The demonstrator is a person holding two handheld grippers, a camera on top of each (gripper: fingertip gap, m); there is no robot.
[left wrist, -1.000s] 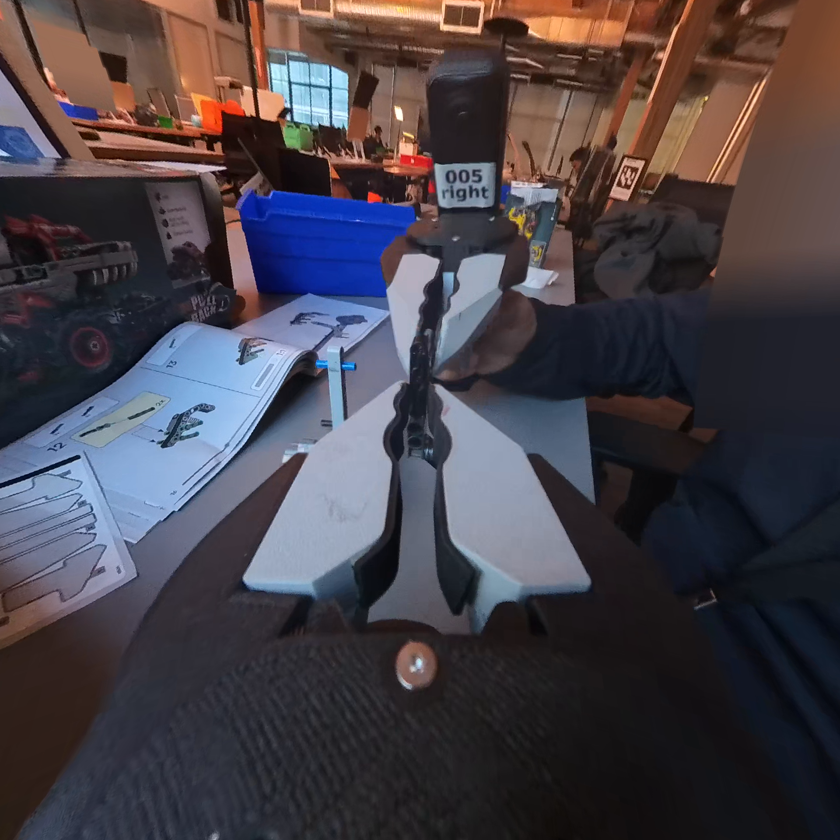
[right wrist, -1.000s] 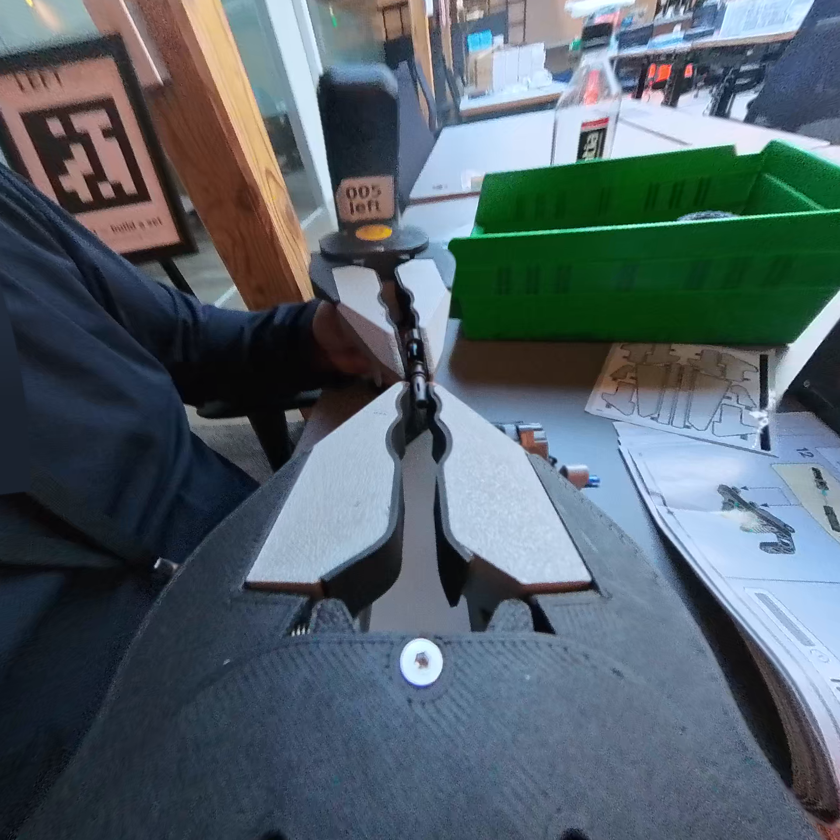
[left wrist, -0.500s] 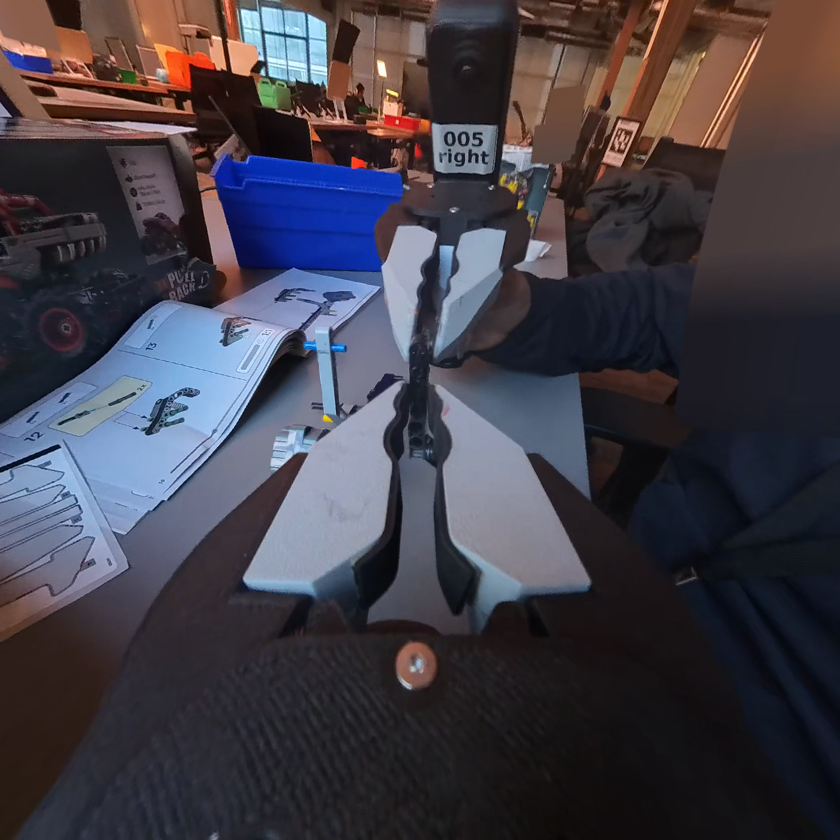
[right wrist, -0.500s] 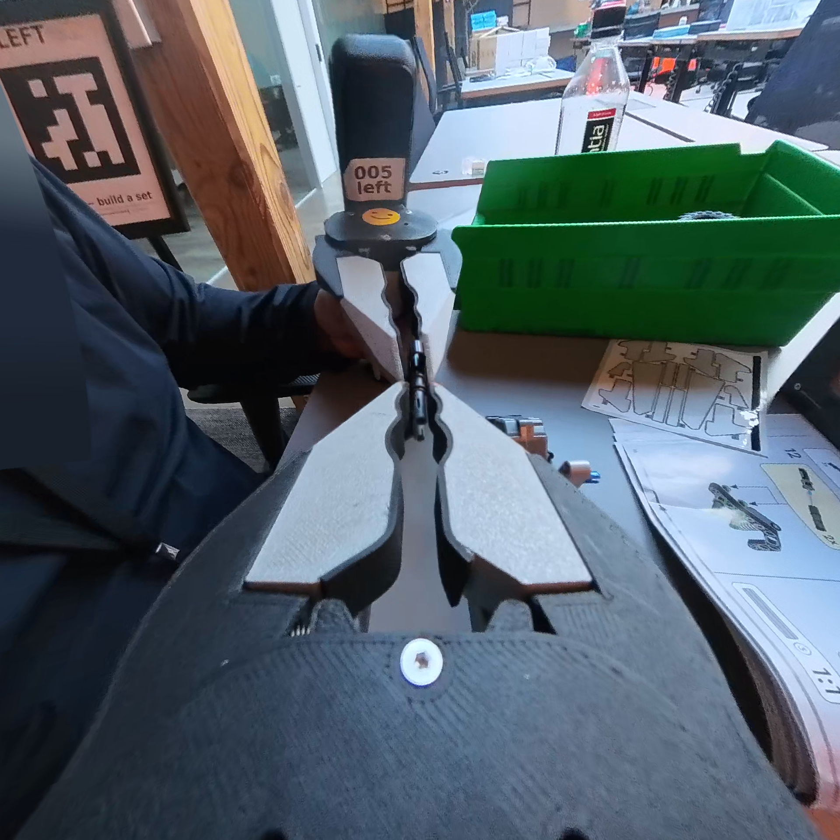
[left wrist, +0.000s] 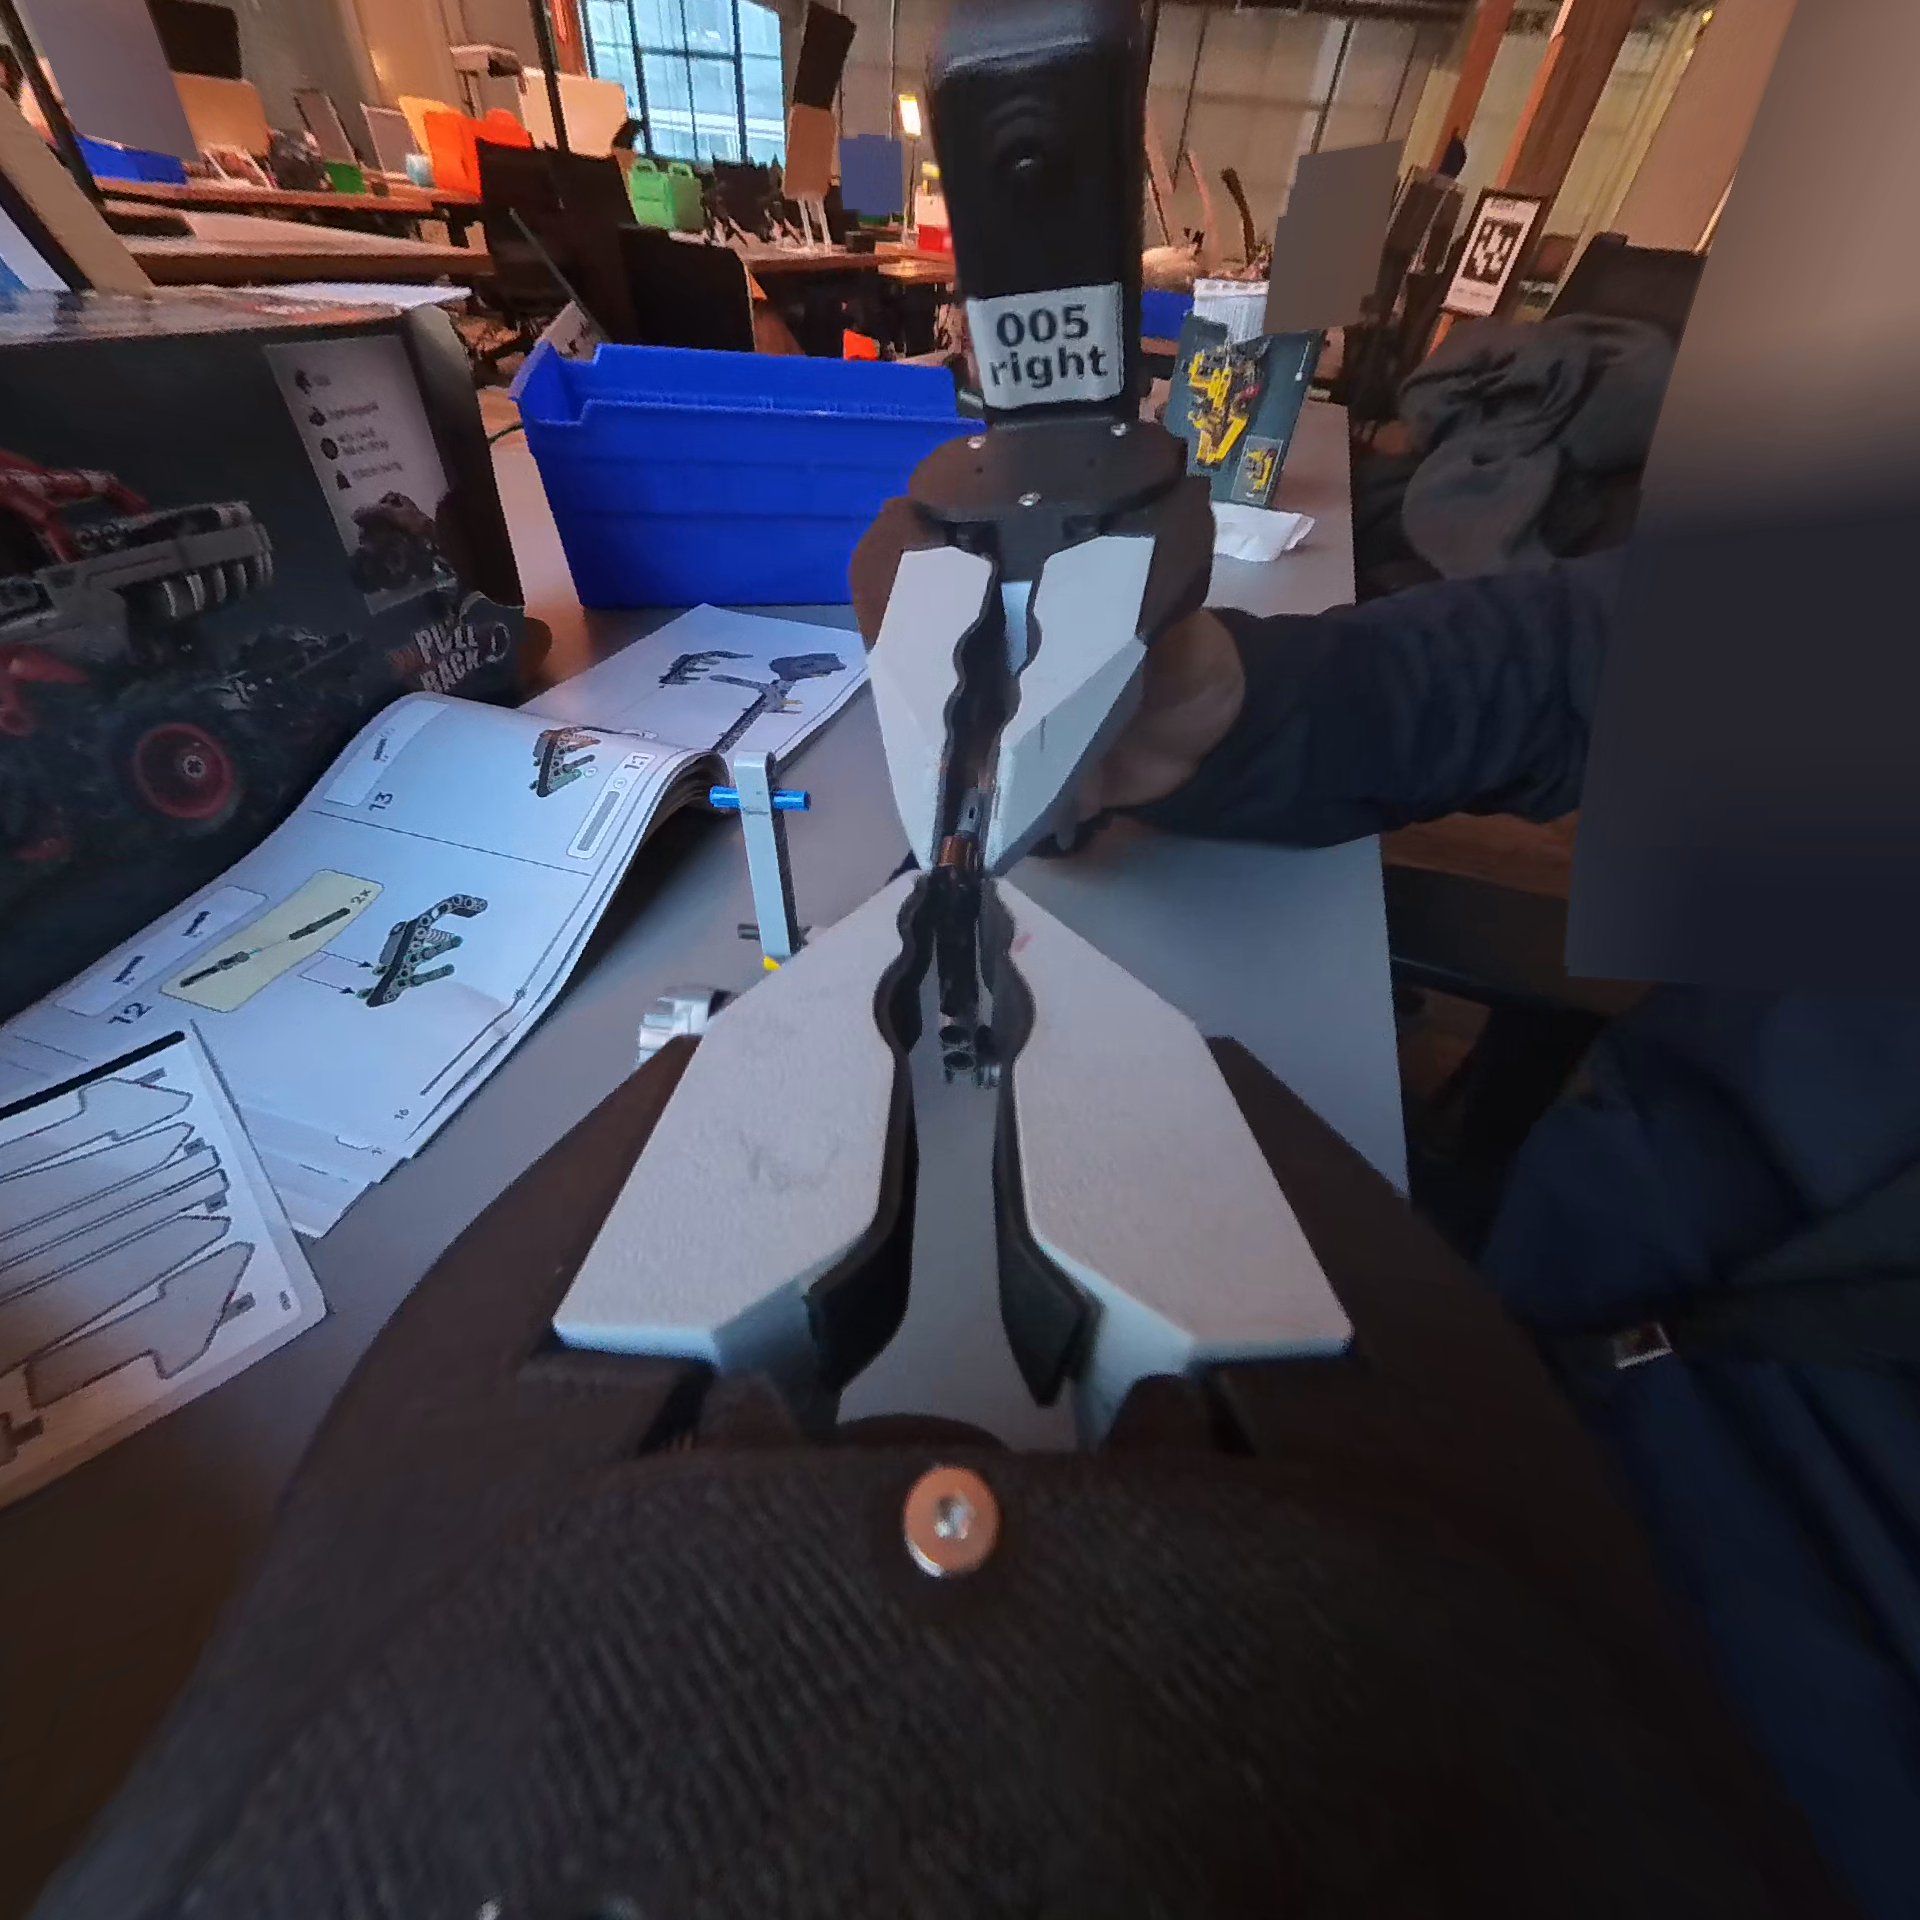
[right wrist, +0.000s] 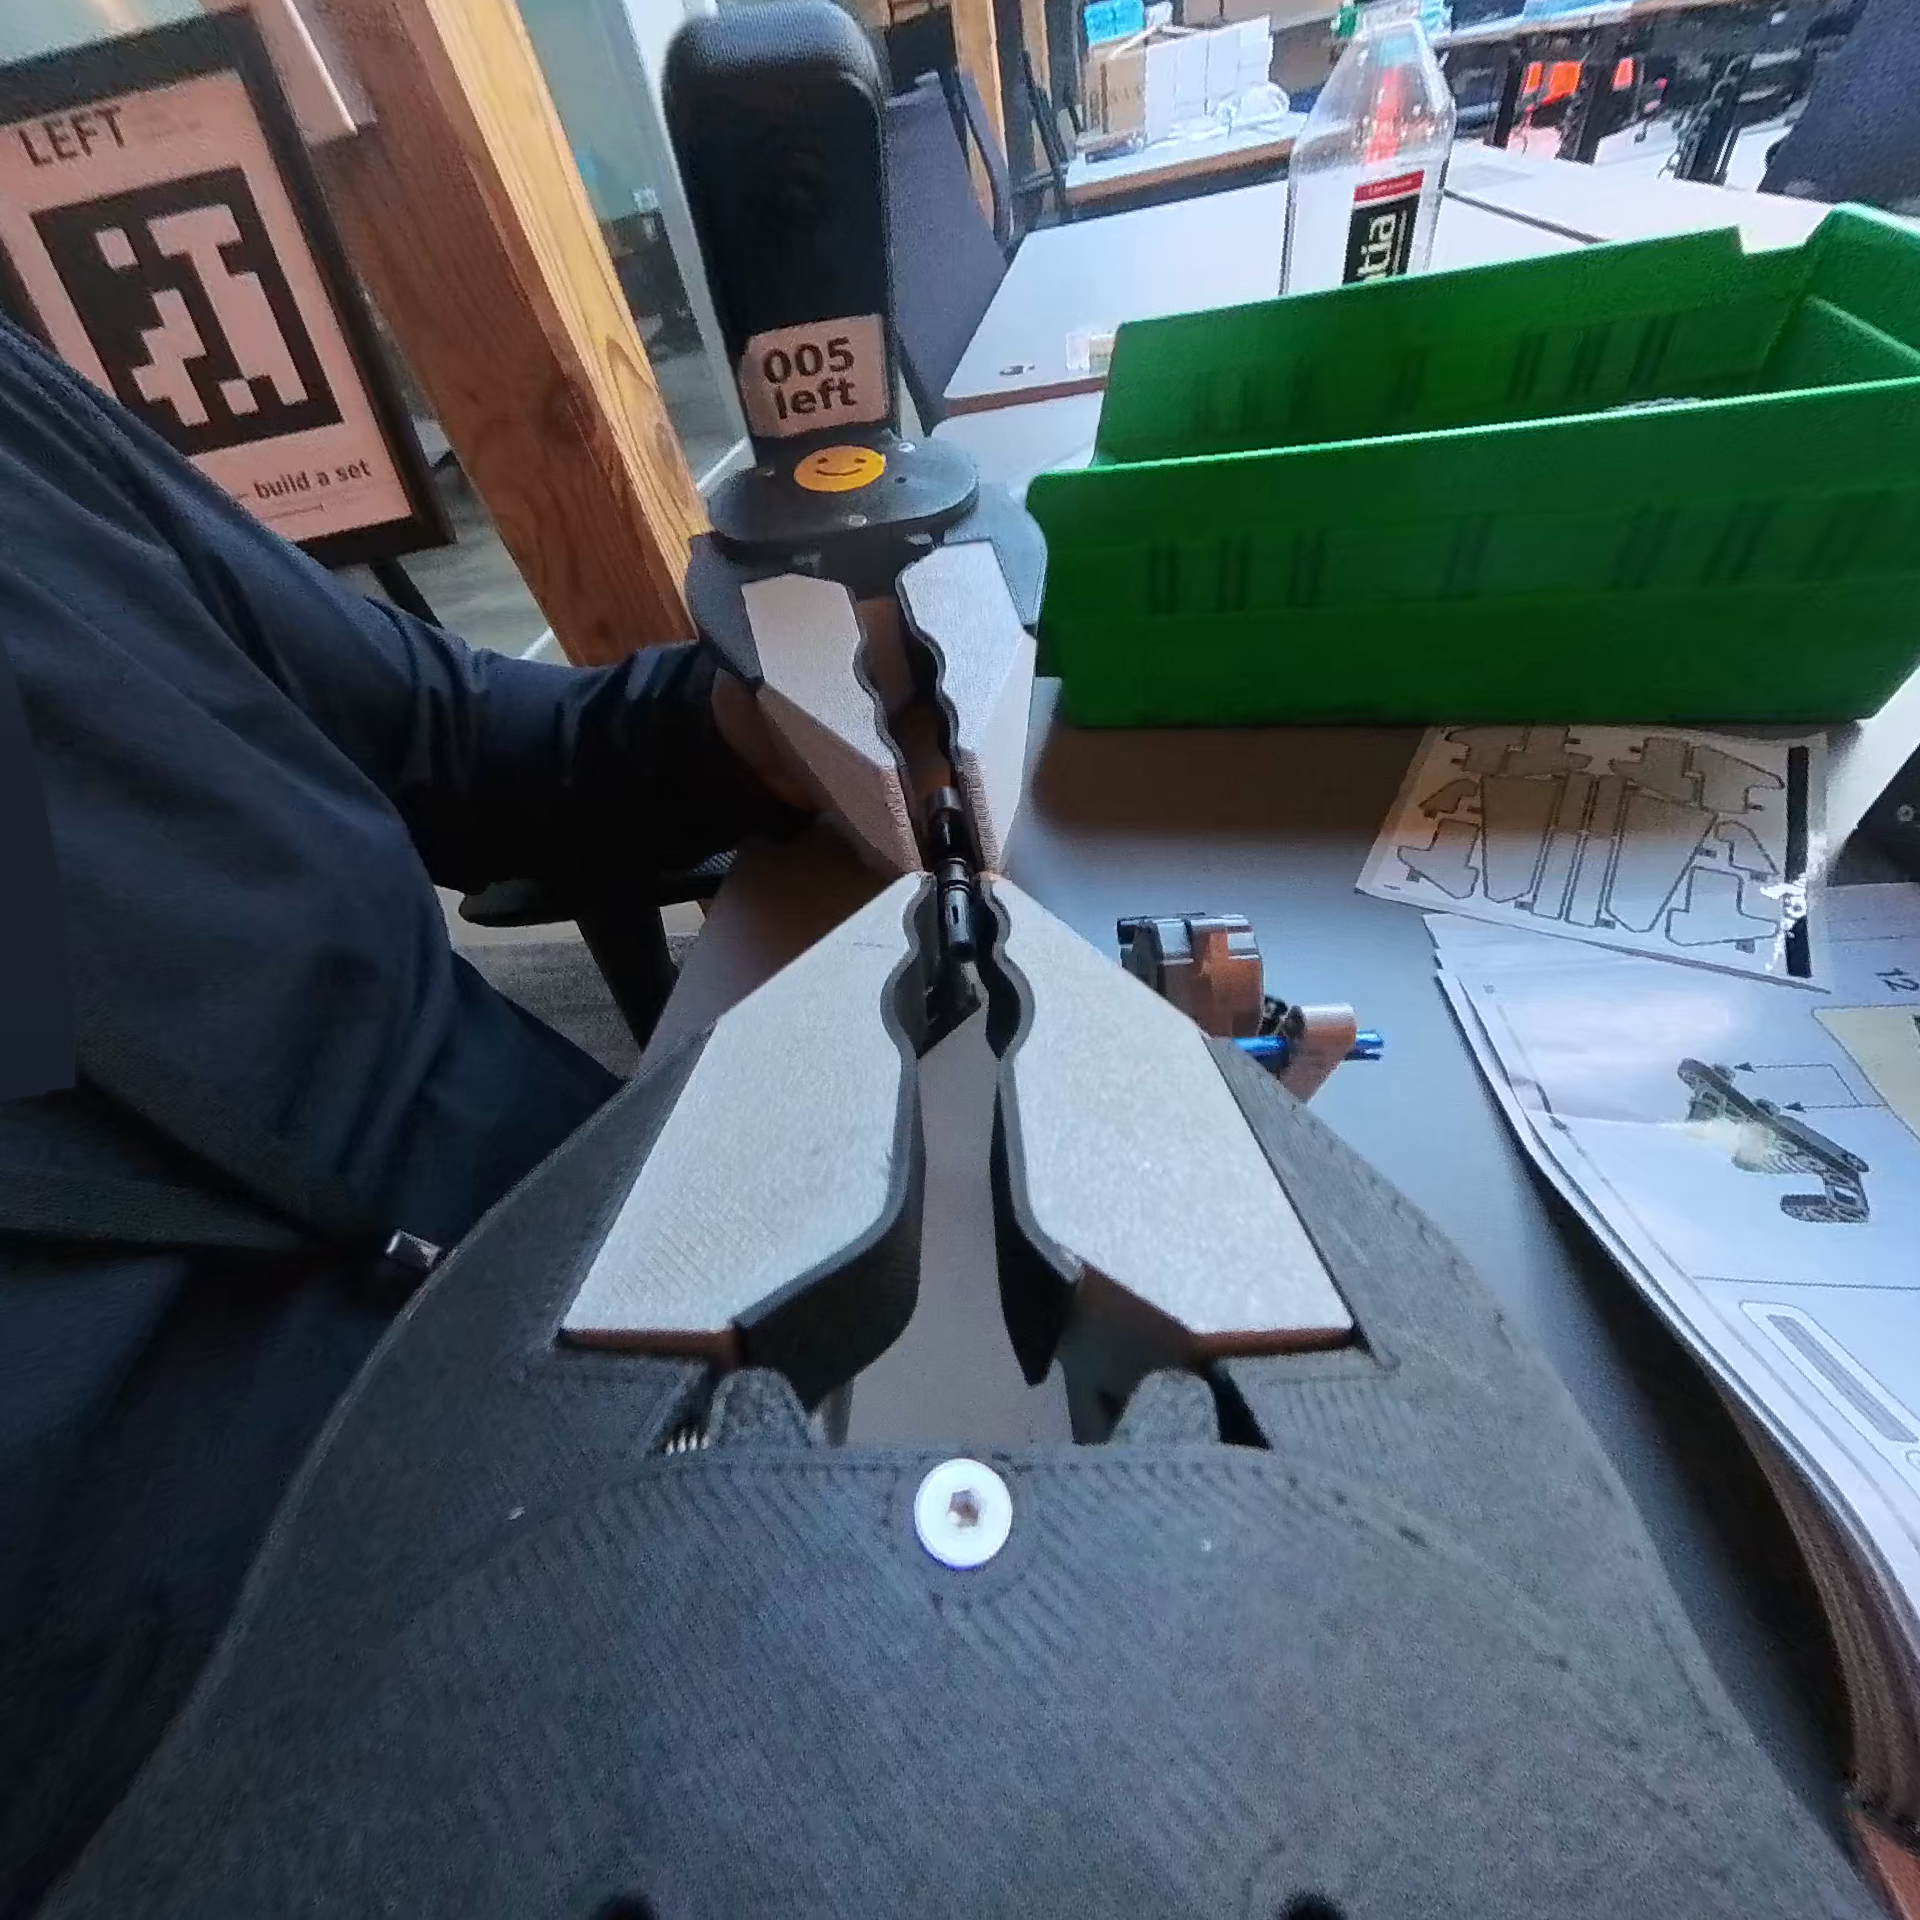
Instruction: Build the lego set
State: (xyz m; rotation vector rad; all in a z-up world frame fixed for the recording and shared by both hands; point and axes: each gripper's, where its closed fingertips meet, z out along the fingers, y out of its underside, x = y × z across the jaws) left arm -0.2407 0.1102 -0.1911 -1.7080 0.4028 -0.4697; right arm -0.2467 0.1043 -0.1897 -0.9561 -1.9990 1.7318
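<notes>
At the centre of each frame, the left gripper (left wrist: 961, 935) and the right gripper (right wrist: 951, 914) meet tip to tip, jaws of both closed on the same slim black lego piece (left wrist: 958, 997) held above the grey worktop (left wrist: 1195, 935). Only the left wrist view shows the upright grey beam (left wrist: 764, 873) with its blue pin, the open instruction booklet (left wrist: 436, 914) and, farther back, the blue bin (left wrist: 727, 488). Only the right wrist view shows the green bin (right wrist: 1455, 582) at upper right and the bottle (right wrist: 1371, 156) behind it.

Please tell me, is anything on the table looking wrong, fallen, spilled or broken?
Nothing stands out. The instruction booklet lies open, the blue bin and green bin sit flat, and the water bottle stands upright. Both grippers pinch one black piece between them.
</notes>
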